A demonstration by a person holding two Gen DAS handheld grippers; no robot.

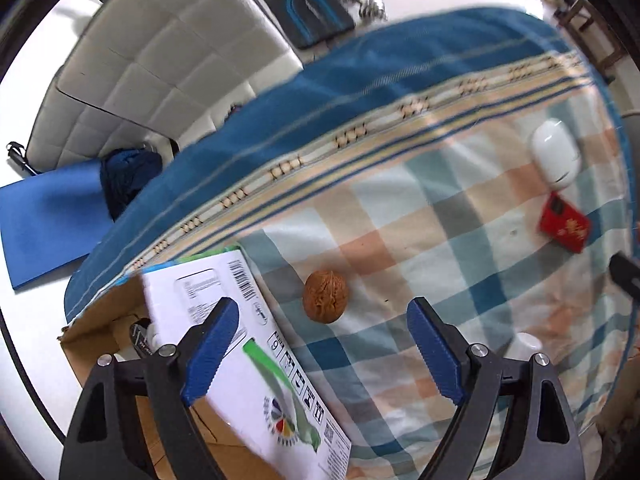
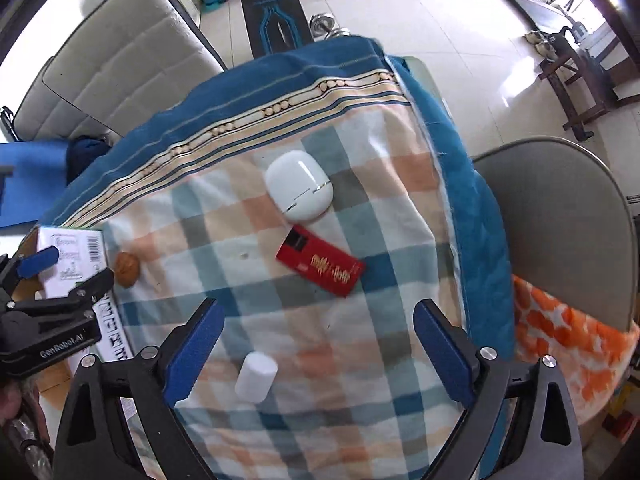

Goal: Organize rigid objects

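A brown walnut (image 1: 325,297) lies on the checked cloth, just ahead of my open, empty left gripper (image 1: 320,344); it also shows in the right wrist view (image 2: 127,269). An open cardboard box (image 1: 168,360) with a white flap stands at the left, under my left finger. My right gripper (image 2: 320,348) is open and empty above the cloth. A small white cylinder (image 2: 256,377) lies between its fingers. A red flat box (image 2: 320,266) and a white oval case (image 2: 299,185) lie farther ahead. The left gripper (image 2: 68,276) shows at that view's left edge.
The checked cloth (image 2: 360,360) with a blue border covers the table. A grey chair (image 2: 560,232) with an orange blanket (image 2: 568,344) stands at the right. A white padded seat (image 1: 140,60) and a blue mat (image 1: 44,220) lie beyond the table's left side.
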